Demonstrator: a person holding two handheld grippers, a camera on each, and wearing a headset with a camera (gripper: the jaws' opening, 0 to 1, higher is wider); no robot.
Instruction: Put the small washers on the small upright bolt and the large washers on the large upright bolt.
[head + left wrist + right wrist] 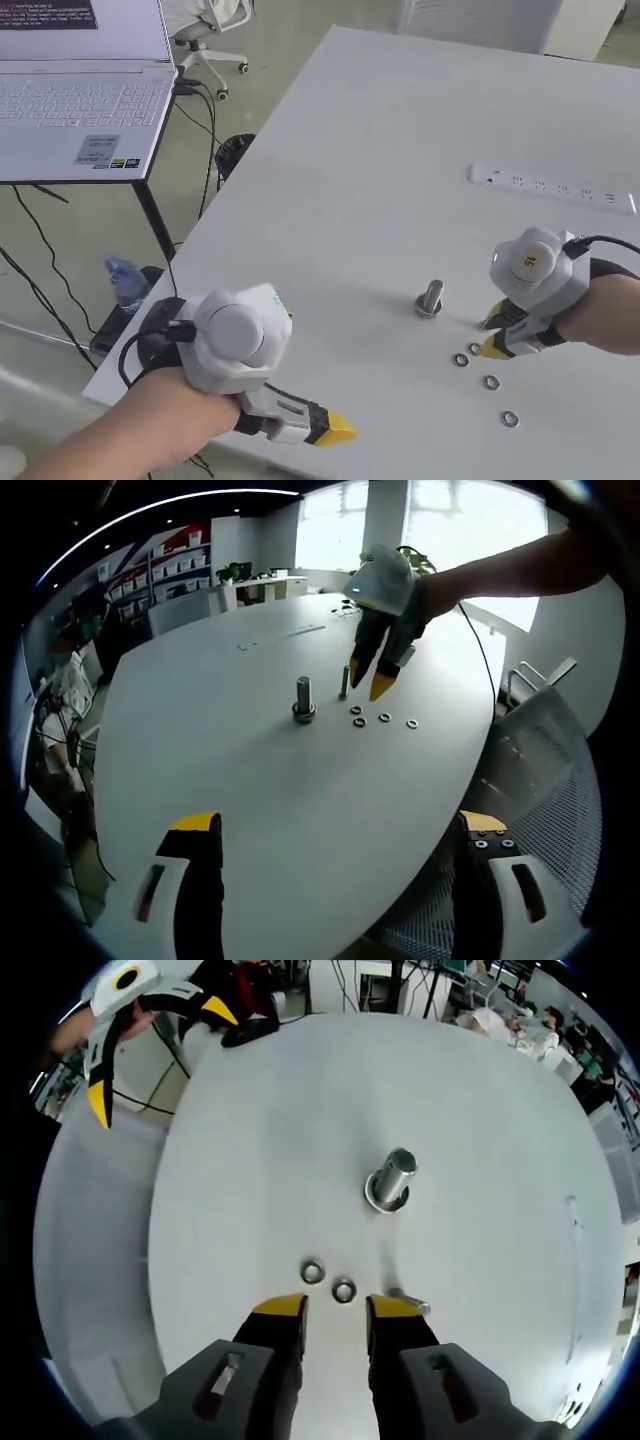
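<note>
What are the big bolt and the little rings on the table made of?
The big bolt looks like metal: silvery grey with a shiny top. The little rings look like metal too, grey and glinting, though too small to be sure.

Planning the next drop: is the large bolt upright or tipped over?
Upright: the large bolt stands on its wide base, shaft pointing straight up.

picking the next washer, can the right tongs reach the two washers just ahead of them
Likely yes: the right tongs are open just short of the washers, with bare table between. The small bolt beside one tip could get bumped.
</note>
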